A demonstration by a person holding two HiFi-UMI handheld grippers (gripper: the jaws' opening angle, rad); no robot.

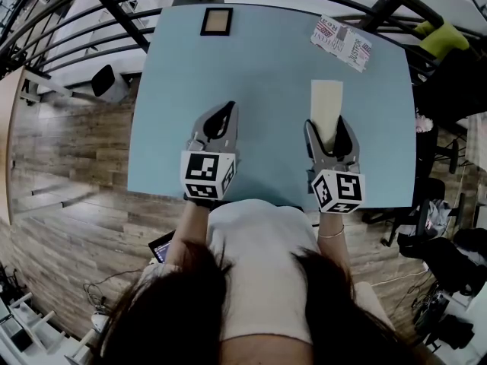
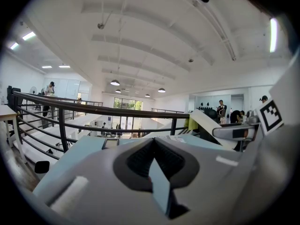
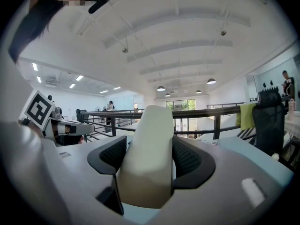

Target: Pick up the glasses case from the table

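The glasses case (image 1: 326, 101) is a long cream-coloured box lying lengthways away from me over the right half of the light blue table (image 1: 259, 67). My right gripper (image 1: 326, 128) is shut on its near end. In the right gripper view the case (image 3: 147, 158) fills the gap between the black pads (image 3: 190, 156) and its far end stands higher than the railing behind. From the left gripper view the case (image 2: 206, 123) slants above the tabletop. My left gripper (image 1: 226, 112) hovers over the table's left half, shut and empty, its tips (image 2: 153, 144) meeting.
A dark-framed picture (image 1: 216, 21) lies at the table's far edge and a printed packet (image 1: 342, 42) at the far right corner. Black railings (image 1: 114, 10) run behind and left of the table. A chair with green cloth (image 1: 445, 40) stands at the right. Wooden floor lies below.
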